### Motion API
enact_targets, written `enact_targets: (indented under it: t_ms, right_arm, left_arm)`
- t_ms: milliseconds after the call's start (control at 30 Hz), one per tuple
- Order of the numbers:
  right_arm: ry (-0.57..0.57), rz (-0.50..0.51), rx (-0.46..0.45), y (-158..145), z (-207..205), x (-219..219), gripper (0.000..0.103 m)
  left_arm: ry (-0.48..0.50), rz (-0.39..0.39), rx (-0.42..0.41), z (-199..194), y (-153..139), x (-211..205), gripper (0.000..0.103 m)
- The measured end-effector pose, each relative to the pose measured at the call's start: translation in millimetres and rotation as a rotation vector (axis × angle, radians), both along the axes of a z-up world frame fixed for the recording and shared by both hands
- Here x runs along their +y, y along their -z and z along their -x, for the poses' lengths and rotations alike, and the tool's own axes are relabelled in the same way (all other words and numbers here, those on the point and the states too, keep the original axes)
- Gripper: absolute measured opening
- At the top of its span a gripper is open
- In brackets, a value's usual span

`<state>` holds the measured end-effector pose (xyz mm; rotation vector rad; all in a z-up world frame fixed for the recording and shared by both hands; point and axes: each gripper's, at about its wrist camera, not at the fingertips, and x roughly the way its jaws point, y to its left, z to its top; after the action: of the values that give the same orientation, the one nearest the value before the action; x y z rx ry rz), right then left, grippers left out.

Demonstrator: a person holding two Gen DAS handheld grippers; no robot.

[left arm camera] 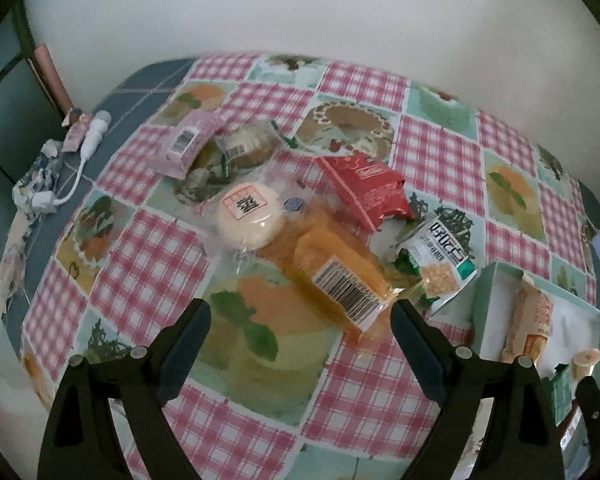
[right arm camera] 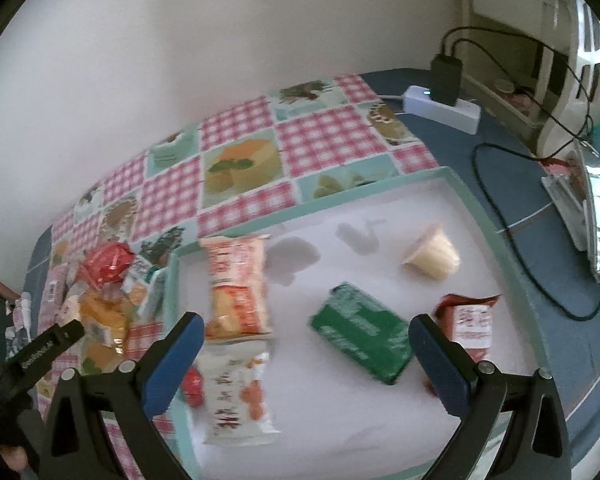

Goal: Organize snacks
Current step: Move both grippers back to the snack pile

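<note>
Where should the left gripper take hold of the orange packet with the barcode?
Probably across the orange packet's narrow width at mid-body, coming from above. It lies flat and long, pointing toward the open left gripper, so rolling the fingers to straddle its long sides suits. Staying near the barcode end avoids the round white bun touching its far end.

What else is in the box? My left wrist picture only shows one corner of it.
Observer: A white packet with orange print lies in the box, near the front.
Operator: Anything red in there?
Observer: Yes, a red-and-white packet lies by the right wall.
Operator: Is the other gripper holding something?
Observer: No, the right gripper is open and empty above the box.
</note>
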<state>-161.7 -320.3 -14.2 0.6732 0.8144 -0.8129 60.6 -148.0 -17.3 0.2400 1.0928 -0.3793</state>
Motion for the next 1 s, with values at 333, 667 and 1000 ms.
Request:
enact_targets:
  t_ms: [333, 667, 1000]
  right_arm:
    - [-0.106, 0.006, -0.014, -2, -57, 47, 0.103]
    - [-0.224, 0.059, -0.046, -2, -109, 88, 0.103]
    - [-0.306, 0.087, -0.056, 5, -146, 116, 0.103]
  left_arm:
    - [-0.049, 0.024, -0.023, -25, -7, 29, 0.092]
    - [-0.101, 0.000, -0.084, -61, -9, 68, 0.092]
    - [-0.152, 0.039, -0.053, -93, 3, 101, 0.092]
